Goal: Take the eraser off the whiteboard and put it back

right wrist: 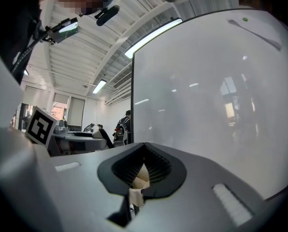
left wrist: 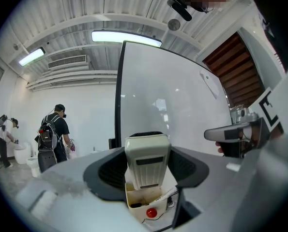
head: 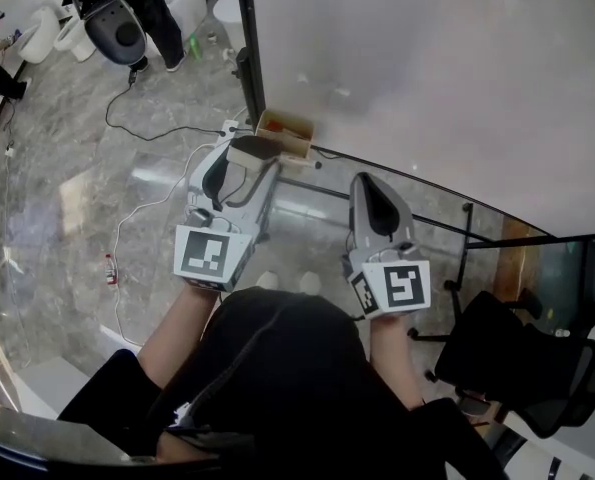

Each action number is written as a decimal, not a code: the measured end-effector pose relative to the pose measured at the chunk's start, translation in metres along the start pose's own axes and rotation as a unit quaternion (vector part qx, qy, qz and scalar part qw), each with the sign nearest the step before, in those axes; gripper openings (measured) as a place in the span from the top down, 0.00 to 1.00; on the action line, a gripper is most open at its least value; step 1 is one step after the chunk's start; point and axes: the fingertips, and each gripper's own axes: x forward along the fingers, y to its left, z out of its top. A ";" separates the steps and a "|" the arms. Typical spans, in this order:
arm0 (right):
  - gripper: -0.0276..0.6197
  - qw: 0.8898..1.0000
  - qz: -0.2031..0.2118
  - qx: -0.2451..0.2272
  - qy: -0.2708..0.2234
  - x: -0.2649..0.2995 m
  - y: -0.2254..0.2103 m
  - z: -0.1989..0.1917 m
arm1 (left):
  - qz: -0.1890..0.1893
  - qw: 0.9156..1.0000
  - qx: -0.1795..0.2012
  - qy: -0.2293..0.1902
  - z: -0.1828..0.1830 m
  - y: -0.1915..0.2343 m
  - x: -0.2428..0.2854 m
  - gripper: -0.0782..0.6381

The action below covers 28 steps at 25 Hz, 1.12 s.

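Note:
A cream eraser (left wrist: 147,161) with a dark felt edge sits upright between the pads of my left gripper (left wrist: 147,175), which is shut on it. In the head view the eraser (head: 258,146) and left gripper (head: 247,158) are just in front of a small cream tray (head: 287,131) at the whiteboard's (head: 427,78) lower left corner. The tray (left wrist: 144,204) holds a red-capped item. My right gripper (head: 369,180) is to the right, level, facing the whiteboard (right wrist: 211,86). It (right wrist: 140,187) is shut with nothing in it.
A black frame post (head: 249,48) edges the whiteboard. A white cable (head: 137,208) trails over the marble floor on the left. A black office chair (head: 522,363) stands at the lower right. A person with a backpack (left wrist: 54,134) stands far off.

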 end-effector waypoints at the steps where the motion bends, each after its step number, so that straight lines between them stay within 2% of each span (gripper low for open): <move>1: 0.94 1.000 0.000 0.000 0.000 0.000 0.001 0.000 | -0.002 1.000 -0.001 -0.002 0.002 0.000 -0.002 0.52; 18: 0.94 1.000 -0.003 -0.008 -0.007 -0.002 0.006 0.009 | 0.000 0.999 0.008 -0.035 0.028 0.011 -0.010 0.52; 28: 0.94 1.000 0.001 -0.009 -0.003 0.001 0.011 0.008 | -0.004 0.999 0.007 -0.032 0.025 0.013 -0.012 0.52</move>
